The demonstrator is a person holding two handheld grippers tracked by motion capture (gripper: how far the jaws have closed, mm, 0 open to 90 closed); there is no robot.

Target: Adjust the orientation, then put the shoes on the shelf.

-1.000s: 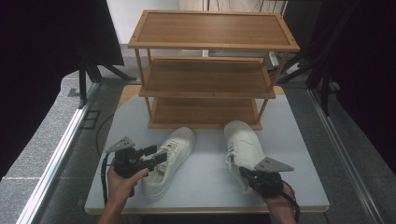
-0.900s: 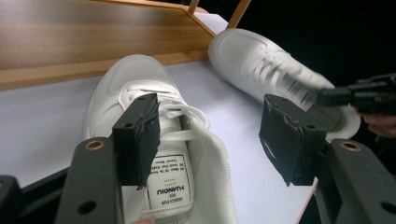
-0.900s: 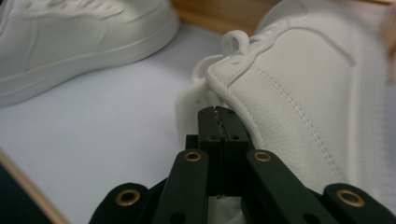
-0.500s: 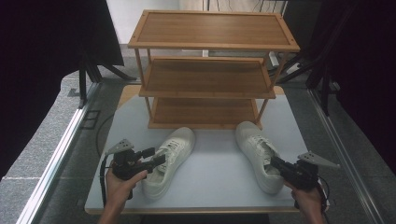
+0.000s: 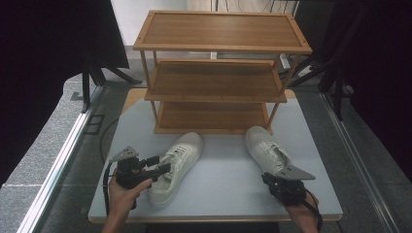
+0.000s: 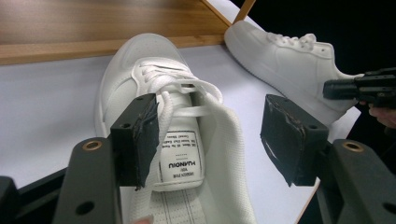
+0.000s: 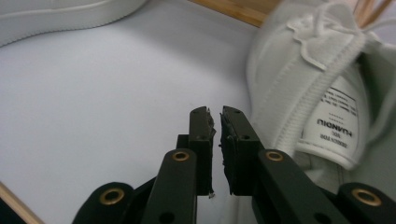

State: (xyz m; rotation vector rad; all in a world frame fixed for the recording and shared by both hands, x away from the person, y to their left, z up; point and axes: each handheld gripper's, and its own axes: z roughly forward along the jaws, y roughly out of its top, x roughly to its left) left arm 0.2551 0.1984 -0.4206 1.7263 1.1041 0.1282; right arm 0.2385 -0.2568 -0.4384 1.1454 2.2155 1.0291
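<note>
Two white sneakers on the grey table (image 5: 218, 194), toes toward the wooden rack (image 5: 214, 92) at twelve o'clock. Left gripper (image 6: 210, 135) spread wide around the left sneaker (image 5: 177, 165), one pad inside the collar against the tongue (image 6: 182, 154), the other outside, apart from the fabric. Right gripper (image 7: 217, 126) pressed together on nothing, just beside the right sneaker (image 5: 267, 150) at its seven o'clock.

Best to slide the outer pad up to the collar wall before squeezing; lift only once firmly pinched, heel low. Right claw needs opening first.

Tongue label (image 6: 181, 161) upside down: "HUANQIU", smaller lines unreadable. Same label (image 7: 336, 123) on the right sneaker.
</note>
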